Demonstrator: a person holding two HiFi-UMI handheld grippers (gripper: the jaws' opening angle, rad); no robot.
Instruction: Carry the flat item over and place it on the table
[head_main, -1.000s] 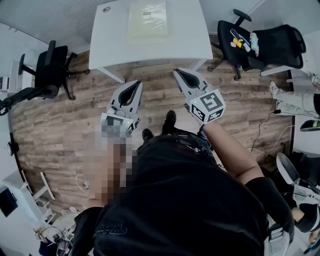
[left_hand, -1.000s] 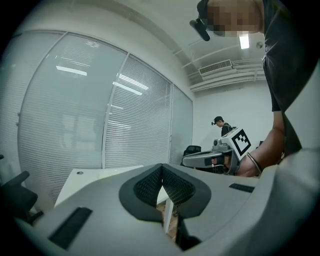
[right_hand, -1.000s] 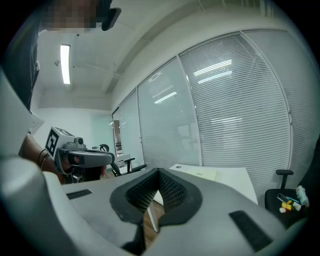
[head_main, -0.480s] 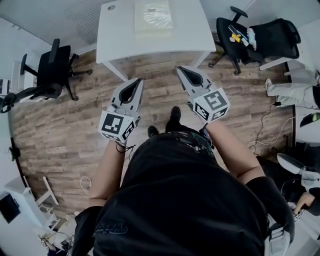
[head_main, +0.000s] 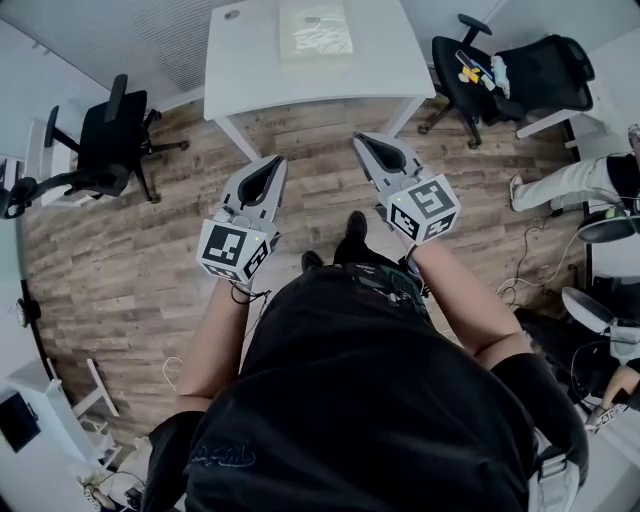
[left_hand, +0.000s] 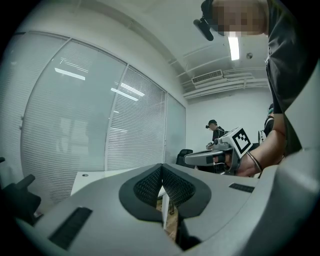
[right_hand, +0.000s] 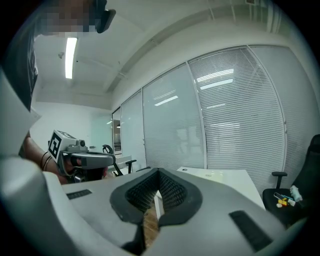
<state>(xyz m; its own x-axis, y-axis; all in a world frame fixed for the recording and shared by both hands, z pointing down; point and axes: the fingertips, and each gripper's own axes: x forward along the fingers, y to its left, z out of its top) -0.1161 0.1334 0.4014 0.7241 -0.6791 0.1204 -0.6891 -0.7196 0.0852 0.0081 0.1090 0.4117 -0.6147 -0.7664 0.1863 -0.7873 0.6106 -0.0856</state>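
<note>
A flat pale yellow item (head_main: 315, 30) lies on the white table (head_main: 250, 70) at the top of the head view. Both grippers hang in the air over the wooden floor, short of the table and apart from the item. My left gripper (head_main: 274, 162) points toward the table's near edge with its jaws shut and empty. My right gripper (head_main: 359, 141) is beside it, jaws also shut on nothing. In the left gripper view the closed left gripper (left_hand: 162, 169) frames the table (left_hand: 95, 177). The right gripper view shows the closed right gripper (right_hand: 158, 173) and the table (right_hand: 225, 176).
A black office chair (head_main: 112, 140) stands left of the table. Another black chair (head_main: 505, 72) at the right carries small coloured objects. A person's legs (head_main: 570, 180) and cables (head_main: 525, 285) are on the floor at the right. Glass walls with blinds (right_hand: 240, 115) stand behind the table.
The table and flat item have drifted up and to the right in the head view. Both grippers keep nearly the same pose, shut. The legs at the right have shifted.
</note>
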